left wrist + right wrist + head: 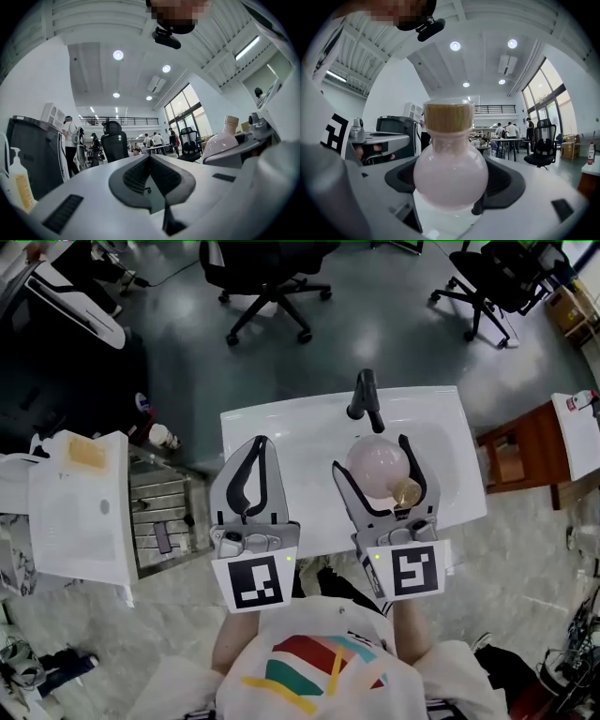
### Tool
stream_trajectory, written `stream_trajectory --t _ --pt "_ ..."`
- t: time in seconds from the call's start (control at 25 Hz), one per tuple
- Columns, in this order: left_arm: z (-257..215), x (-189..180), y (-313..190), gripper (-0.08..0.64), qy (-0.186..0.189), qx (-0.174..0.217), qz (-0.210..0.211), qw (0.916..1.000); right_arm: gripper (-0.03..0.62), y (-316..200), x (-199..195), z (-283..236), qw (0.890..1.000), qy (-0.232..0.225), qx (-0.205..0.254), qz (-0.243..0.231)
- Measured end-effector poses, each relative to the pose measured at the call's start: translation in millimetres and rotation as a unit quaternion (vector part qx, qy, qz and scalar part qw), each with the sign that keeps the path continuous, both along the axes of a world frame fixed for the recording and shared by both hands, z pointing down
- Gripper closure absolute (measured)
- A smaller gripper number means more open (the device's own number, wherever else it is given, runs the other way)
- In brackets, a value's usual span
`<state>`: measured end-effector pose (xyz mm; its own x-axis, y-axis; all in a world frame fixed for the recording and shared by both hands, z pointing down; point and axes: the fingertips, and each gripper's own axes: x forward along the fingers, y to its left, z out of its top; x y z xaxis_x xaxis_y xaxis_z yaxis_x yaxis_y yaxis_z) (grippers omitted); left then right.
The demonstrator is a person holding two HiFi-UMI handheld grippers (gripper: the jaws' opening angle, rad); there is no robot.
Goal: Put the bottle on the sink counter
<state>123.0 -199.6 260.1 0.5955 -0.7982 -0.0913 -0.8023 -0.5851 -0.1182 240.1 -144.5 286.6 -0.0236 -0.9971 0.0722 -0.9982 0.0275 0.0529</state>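
A round pale-pink bottle (373, 468) with a cork-coloured cap (406, 491) lies sideways between the fingers of my right gripper (375, 463), which is shut on its belly. It hangs over the basin of the white sink counter (281, 432), just in front of the black faucet (364, 399). In the right gripper view the bottle (450, 173) fills the space between the jaws of the right gripper (452, 185), with the cap (447, 117) pointing away. My left gripper (253, 448) hovers over the counter's left part, shut on nothing, and its pads (140, 173) meet. The left gripper view shows the bottle (224, 139) at its right.
Black office chairs (267, 282) stand on the floor beyond the sink. A wooden cabinet (514, 456) is at the right. A white table (80, 521) with papers and a metal rack (164, 517) are at the left. A soap dispenser (18, 180) shows in the left gripper view.
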Motion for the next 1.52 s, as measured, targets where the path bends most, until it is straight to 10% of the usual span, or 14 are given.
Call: stream_trajectory --t 1.52 --pt "126.3 -123.5 -60.8 0.541 -0.027 -0.121 -0.135 0.9830 0.183 -214.3 -152.7 199.2 0.969 -0.014 -0.181 -0.170"
